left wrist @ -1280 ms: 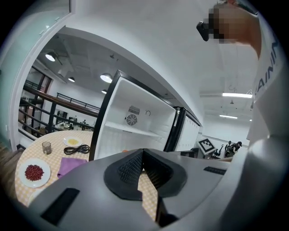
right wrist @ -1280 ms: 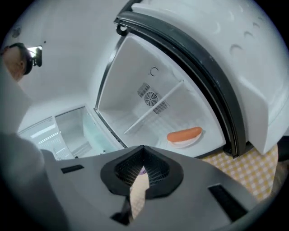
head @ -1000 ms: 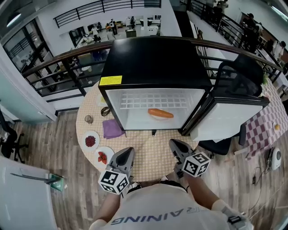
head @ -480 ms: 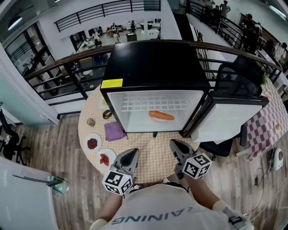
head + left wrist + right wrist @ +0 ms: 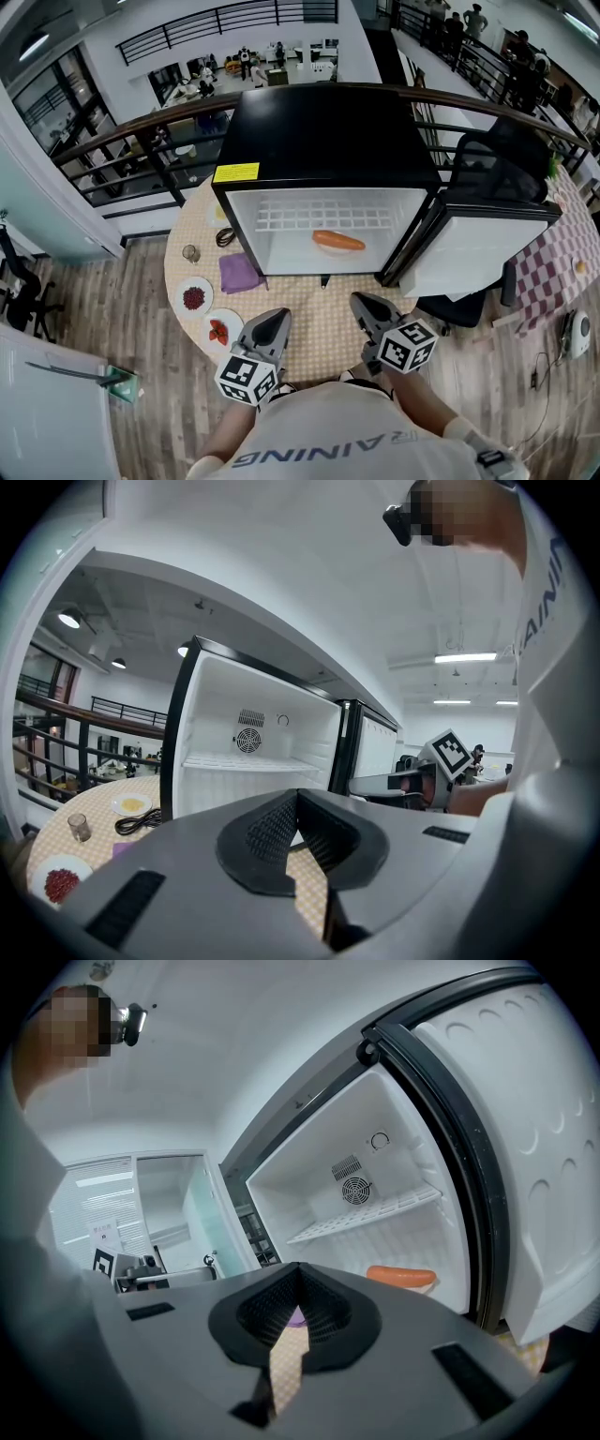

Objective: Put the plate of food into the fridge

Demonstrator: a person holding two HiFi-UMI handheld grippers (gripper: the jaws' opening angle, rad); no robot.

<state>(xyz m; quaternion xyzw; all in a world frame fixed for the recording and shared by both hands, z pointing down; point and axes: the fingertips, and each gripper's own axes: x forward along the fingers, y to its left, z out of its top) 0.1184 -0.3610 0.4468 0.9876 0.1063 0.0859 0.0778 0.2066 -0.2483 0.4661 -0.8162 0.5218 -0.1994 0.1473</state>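
Observation:
The small black fridge (image 5: 328,131) stands open on the round table, its door (image 5: 478,255) swung out to the right. On its floor, under the wire shelf, lies a white plate with an orange sausage-like food (image 5: 337,241), also seen as the plated food (image 5: 401,1276) in the right gripper view. My left gripper (image 5: 276,322) and right gripper (image 5: 358,304) hover side by side over the table's near edge, in front of the fridge. Both are shut with nothing between the pads. In their own views the left gripper (image 5: 298,797) and right gripper (image 5: 300,1271) point at the open fridge.
Left of the fridge on the checkered table (image 5: 319,323) lie a purple cloth (image 5: 240,272), a plate of dark red food (image 5: 193,298), another plate with red pieces (image 5: 221,329), a small glass (image 5: 191,252) and a black cable (image 5: 225,237). A railing runs behind.
My left gripper has edged a little to the right. The right gripper and the plate in the fridge have stayed put.

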